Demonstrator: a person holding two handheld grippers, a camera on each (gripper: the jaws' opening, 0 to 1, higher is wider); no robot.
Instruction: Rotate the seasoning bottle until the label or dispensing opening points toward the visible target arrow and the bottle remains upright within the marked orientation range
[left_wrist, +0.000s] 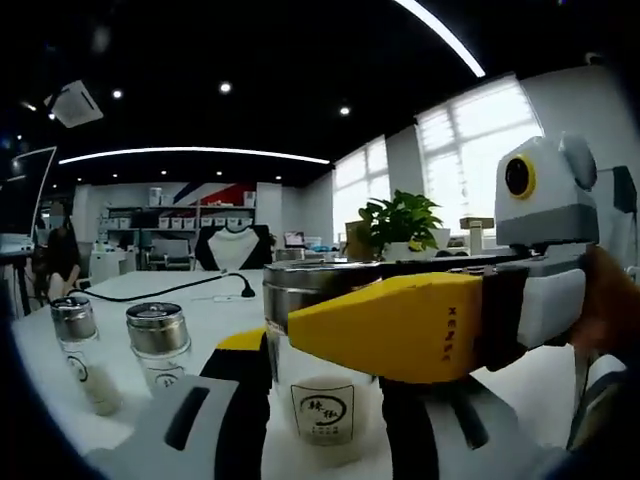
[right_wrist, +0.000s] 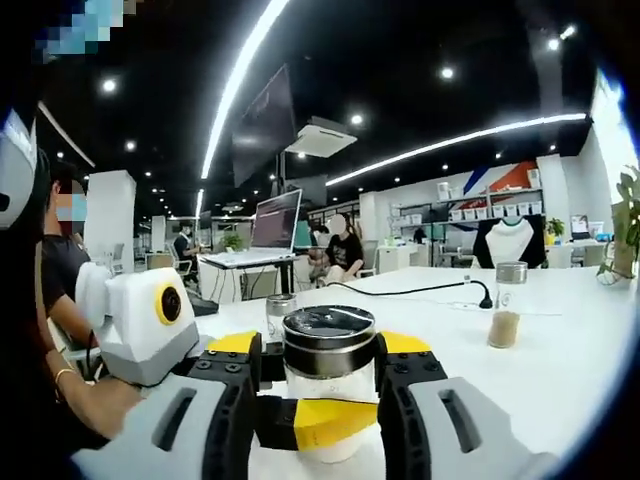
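Both tongs grip the one seasoning bottle (right_wrist: 329, 385) on the white table (right_wrist: 560, 370): right gripper (right_wrist: 325, 405) clamps it at six o'clock, left gripper (left_wrist: 325, 420) squeezing its labelled glass upright. Two more shakers (left_wrist: 120, 350) stand at eight o'clock in the left gripper view, another bottle (right_wrist: 507, 304) at three o'clock.

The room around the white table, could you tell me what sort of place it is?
Probably an open-plan office or showroom: a monitor on a desk, seated people, display shelves and a necklace bust.
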